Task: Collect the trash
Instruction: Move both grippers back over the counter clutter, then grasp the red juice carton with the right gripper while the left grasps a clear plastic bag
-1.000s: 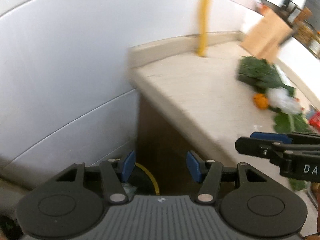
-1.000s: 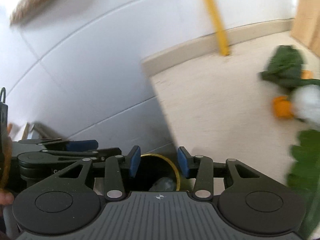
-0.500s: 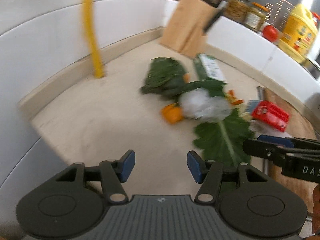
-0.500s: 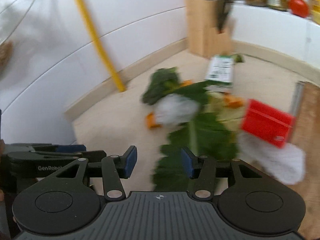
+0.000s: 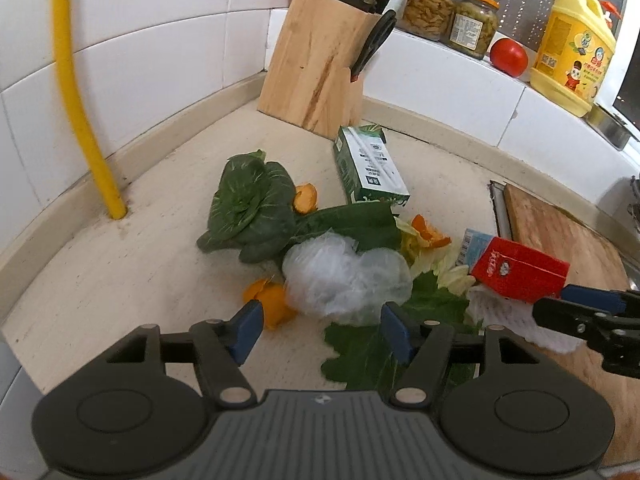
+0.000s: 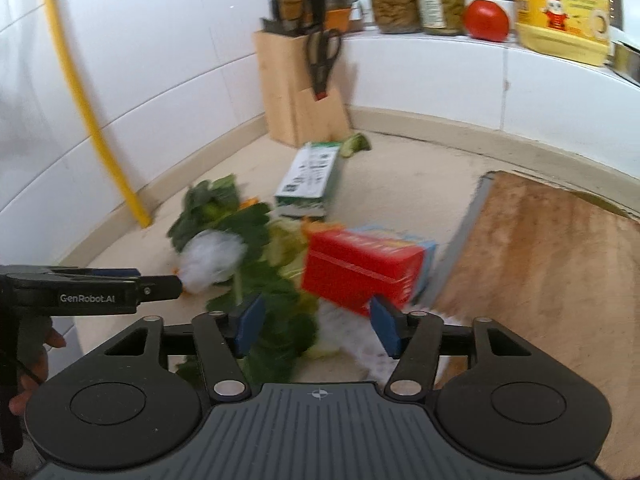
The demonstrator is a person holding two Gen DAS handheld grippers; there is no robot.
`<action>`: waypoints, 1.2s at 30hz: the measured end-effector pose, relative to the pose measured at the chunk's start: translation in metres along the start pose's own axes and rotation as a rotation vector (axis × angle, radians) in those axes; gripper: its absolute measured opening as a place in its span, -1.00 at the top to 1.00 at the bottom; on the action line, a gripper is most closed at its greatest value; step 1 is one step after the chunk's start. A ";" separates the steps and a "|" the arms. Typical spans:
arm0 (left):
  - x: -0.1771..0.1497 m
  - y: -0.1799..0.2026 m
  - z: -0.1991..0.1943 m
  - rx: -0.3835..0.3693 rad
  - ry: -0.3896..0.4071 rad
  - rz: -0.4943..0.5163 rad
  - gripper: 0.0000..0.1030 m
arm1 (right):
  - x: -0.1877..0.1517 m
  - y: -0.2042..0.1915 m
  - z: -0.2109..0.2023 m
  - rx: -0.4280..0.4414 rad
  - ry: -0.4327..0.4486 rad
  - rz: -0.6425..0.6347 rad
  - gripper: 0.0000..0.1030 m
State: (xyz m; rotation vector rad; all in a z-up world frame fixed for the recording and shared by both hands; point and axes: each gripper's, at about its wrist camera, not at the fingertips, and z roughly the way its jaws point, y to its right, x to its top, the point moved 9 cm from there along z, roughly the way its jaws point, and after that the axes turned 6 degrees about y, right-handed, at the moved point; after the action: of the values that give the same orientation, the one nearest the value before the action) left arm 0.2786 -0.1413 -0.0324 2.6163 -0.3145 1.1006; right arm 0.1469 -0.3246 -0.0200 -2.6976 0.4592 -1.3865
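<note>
Both tongs hang over the counter [image 5: 120, 280] with their jaws spread and nothing between them. Nearest the left gripper [image 5: 322, 330] is a crumpled plastic bag [image 5: 344, 276], lying straight ahead of the open jaws and just beyond the blue pads [image 5: 249, 326], with a piece of orange peel [image 5: 270, 302] touching its left side and a big green leaf [image 5: 360, 352] spreading under it toward the camera. The bag is a rounded wad, a little wider than deep, so its long axis runs across the jaw gap, not along it; judged from this view, a short forward reach would bring it between the pads.

The right gripper [image 6: 316, 326] faces a red box [image 6: 360, 270] just ahead of its jaws, resting tilted on the leaves and a white foam net [image 5: 516, 320] at the edge of the wooden cutting board [image 6: 540, 260]. The box's long side lies crosswise to the fingers, which looks wide for the gap. This view is blurred, so finer contact cannot be told.

Farther back lie a bunch of dark greens [image 5: 248, 212], more peel, and a green carton [image 5: 368, 166] pointing away toward the knife block [image 5: 316, 64]. The left tongs are nearer the bag, the right nearer the box.
</note>
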 end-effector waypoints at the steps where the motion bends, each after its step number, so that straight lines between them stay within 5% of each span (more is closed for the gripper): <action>1: 0.001 0.000 0.003 0.002 -0.002 -0.001 -0.18 | 0.002 0.003 0.001 0.000 0.002 0.004 -0.37; 8: 0.011 0.000 0.019 0.007 -0.011 -0.028 -0.30 | 0.019 0.006 0.013 0.029 0.014 0.019 -0.65; 20: 0.010 0.014 0.059 -0.003 -0.068 0.018 -0.31 | 0.029 0.022 0.039 -0.002 0.006 0.063 -0.75; 30: 0.005 0.019 0.051 -0.041 -0.065 0.032 0.05 | 0.018 0.027 0.057 -0.004 -0.023 0.063 -0.53; 36: -0.002 0.025 0.026 -0.070 -0.060 0.050 0.05 | 0.016 0.029 0.038 0.023 -0.038 0.081 -0.51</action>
State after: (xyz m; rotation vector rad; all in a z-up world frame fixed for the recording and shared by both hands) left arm 0.2872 -0.1731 -0.0472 2.5960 -0.4255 1.0086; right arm 0.1799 -0.3593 -0.0358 -2.6509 0.5402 -1.3089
